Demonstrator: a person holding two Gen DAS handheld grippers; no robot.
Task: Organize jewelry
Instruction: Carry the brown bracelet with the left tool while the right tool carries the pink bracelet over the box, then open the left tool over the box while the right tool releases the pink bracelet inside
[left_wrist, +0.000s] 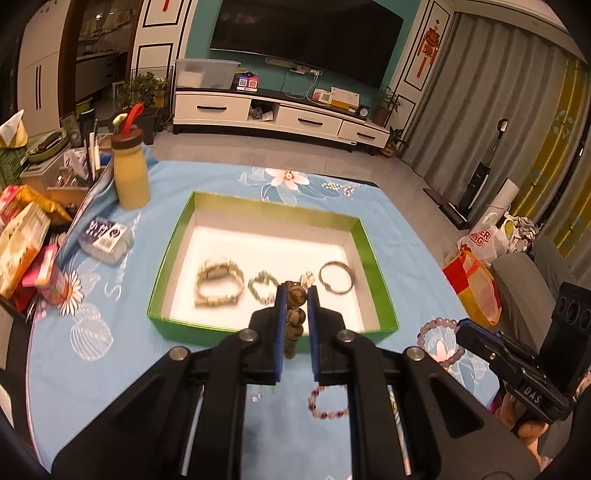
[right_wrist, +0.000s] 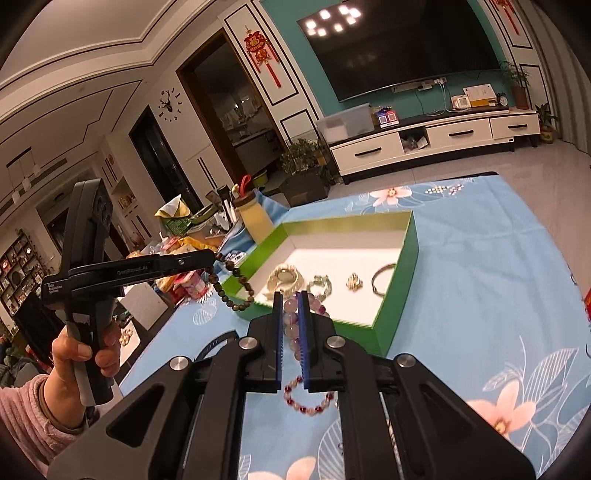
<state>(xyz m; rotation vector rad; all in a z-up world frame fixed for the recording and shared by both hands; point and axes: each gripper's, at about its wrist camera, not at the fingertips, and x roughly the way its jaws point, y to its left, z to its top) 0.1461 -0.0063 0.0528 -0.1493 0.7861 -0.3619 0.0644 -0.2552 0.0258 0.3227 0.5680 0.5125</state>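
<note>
My left gripper (left_wrist: 295, 295) is shut on a brown bead bracelet (left_wrist: 295, 317), which hangs above the near wall of the green box (left_wrist: 207, 326). Seen from the right wrist, that gripper (right_wrist: 210, 256) holds the brown bead bracelet (right_wrist: 236, 288) dangling left of the green box (right_wrist: 400, 254). My right gripper (right_wrist: 291, 314) is shut on a pale pink bead bracelet (right_wrist: 291, 325); it also shows as a gripper (left_wrist: 460, 326) with the pink bead bracelet (left_wrist: 436, 341) at the right of the left wrist view. In the box lie a watch (left_wrist: 218, 282), a green bracelet (left_wrist: 262, 282), a small gold piece (right_wrist: 354, 282) and a silver bangle (left_wrist: 336, 277). A pink-and-red bead bracelet (left_wrist: 328, 402) rests on the cloth.
A blue floral cloth (left_wrist: 110, 332) covers the table. A yellow bottle (left_wrist: 129, 166), a card deck (left_wrist: 105, 236) and snack packets (left_wrist: 22, 240) crowd the left edge. Small studs (left_wrist: 338, 188) lie beyond the box. A hand (right_wrist: 77, 354) in a pink sleeve holds the left gripper's handle.
</note>
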